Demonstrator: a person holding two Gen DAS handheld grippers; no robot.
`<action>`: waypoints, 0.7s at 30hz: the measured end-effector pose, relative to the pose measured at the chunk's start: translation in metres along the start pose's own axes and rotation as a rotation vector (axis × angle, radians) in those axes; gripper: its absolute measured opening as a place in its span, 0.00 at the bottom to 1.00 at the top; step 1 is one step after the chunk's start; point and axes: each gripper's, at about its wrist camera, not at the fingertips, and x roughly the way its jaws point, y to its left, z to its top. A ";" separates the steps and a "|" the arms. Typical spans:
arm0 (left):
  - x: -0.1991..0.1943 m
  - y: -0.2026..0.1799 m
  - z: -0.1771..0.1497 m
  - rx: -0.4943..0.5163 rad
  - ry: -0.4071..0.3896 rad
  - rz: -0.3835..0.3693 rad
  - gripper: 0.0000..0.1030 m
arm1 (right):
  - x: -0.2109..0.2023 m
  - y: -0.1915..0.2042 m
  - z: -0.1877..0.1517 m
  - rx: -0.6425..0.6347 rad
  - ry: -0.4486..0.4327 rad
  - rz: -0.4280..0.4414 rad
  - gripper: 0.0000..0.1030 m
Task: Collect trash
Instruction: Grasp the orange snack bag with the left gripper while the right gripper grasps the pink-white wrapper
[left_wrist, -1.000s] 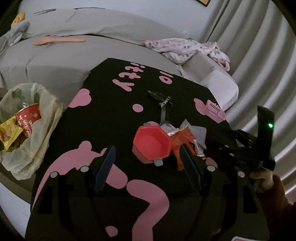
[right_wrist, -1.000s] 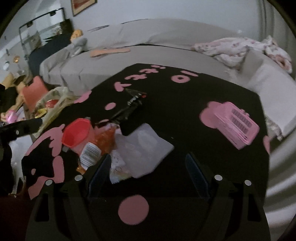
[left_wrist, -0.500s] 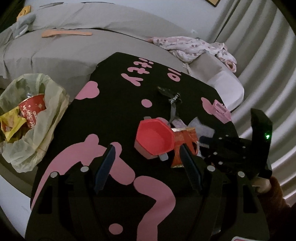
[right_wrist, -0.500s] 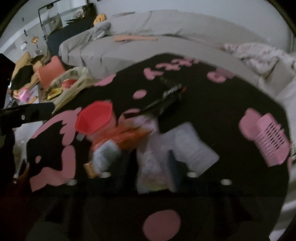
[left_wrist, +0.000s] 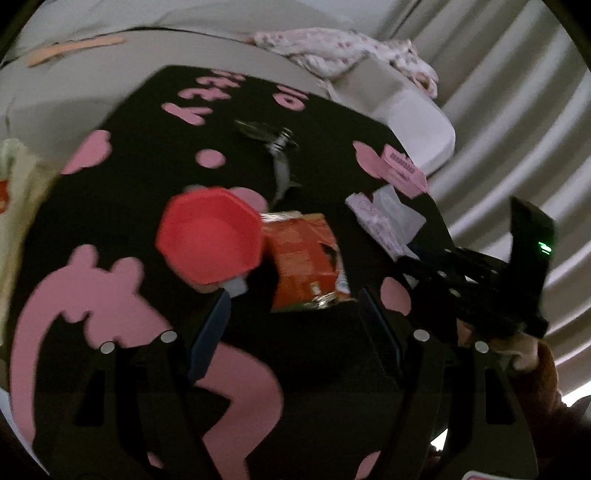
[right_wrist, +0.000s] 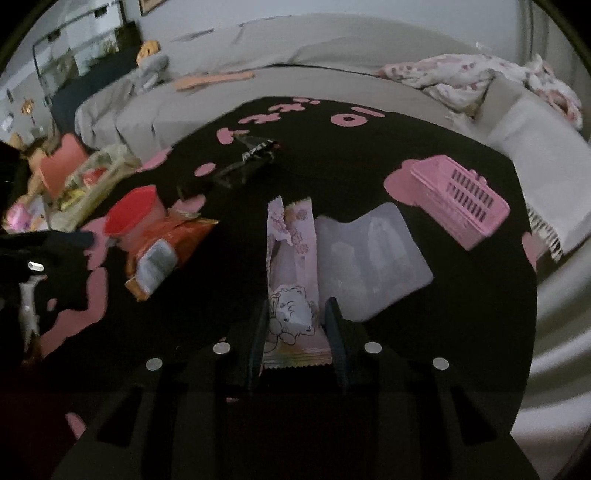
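Pink wrapper (right_wrist: 291, 295) between closing right gripper (right_wrist: 295, 325) pads, angled down; left gripper (left_wrist: 295, 314) spread over orange packet (left_wrist: 301, 258).

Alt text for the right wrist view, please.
The right gripper is closing on a pale pink cartoon-printed wrapper lying on the black table. A clear plastic tray lies just right of it, an orange snack bag and red cup to the left.

On the surface (right_wrist: 369, 155): a cup (right_wrist: 133, 216) at left, a snack bag (right_wrist: 166, 247) touching its right side. A wrapper (right_wrist: 291, 266) lies at centre between the right tongs (right_wrist: 295, 328), a plastic sheet (right_wrist: 369, 254) just beside it on the right. A basket (right_wrist: 461, 199) sits far right, a dark wrapper (right_wrist: 251, 158) far centre. A trash bag (right_wrist: 88, 184) stands beyond the left edge; a sofa (right_wrist: 295, 74) lies behind.
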 end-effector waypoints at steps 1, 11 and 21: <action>0.004 -0.002 0.001 0.006 -0.001 0.003 0.66 | -0.004 -0.001 -0.003 0.005 -0.006 0.010 0.39; 0.043 -0.025 0.014 0.071 0.004 0.123 0.66 | -0.039 -0.004 -0.039 -0.004 -0.065 -0.057 0.50; 0.023 -0.023 -0.012 0.095 0.013 0.150 0.46 | -0.036 -0.007 -0.035 0.050 -0.069 -0.038 0.50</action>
